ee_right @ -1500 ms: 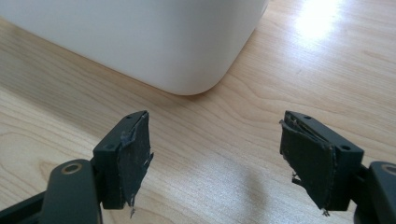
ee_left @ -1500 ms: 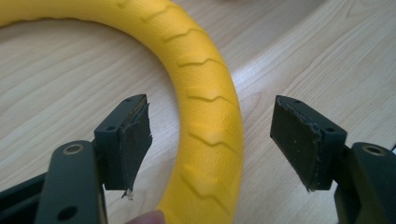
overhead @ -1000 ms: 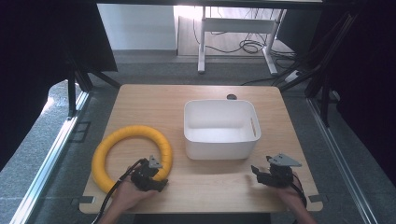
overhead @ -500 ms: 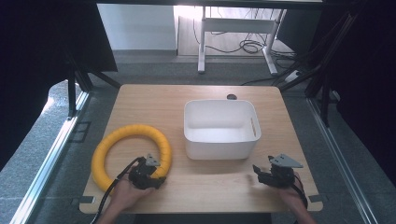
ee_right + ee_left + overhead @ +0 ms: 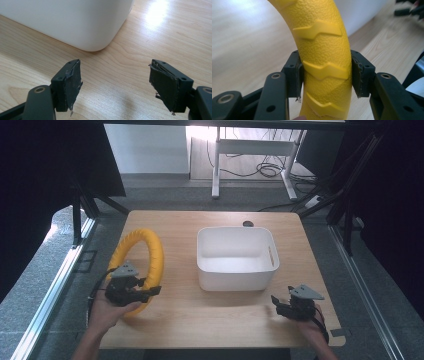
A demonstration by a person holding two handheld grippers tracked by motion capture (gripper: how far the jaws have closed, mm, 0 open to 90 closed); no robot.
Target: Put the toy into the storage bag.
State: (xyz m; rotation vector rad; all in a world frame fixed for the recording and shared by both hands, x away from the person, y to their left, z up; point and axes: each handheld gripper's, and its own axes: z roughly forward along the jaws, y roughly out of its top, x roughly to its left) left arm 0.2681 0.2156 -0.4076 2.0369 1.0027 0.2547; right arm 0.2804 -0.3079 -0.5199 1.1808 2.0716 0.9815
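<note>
A yellow ring (image 5: 137, 265) is seen at the left of the high view, tilted up on edge so that its far arc stands toward the upper left of the frame while its near arc is held low by the left claw (image 5: 141, 292). In the left gripper view the same ring (image 5: 324, 55) is clamped between the two black pads (image 5: 298, 80), one pressed against each side of the tube, with the tube running upward through the middle of the frame. The white bin (image 5: 236, 257) sits at the centre of the counter (image 5: 210, 320), to the right of the ring and close beside it, with its open top facing up and its long axis running left to right across the frame.

The right claw (image 5: 278, 305) is held low at the lower right of the high view, just in front of the bin's near right corner. Its jaws are seen spread apart with nothing between them in the right gripper view, where the bin's rounded corner (image 5: 75, 22) lies ahead at upper left.

The coming move is judged to turn on the bin lying rightward of the gripped ring; the left hand (image 5: 107, 312) is the nearer one to carry it across.
</note>
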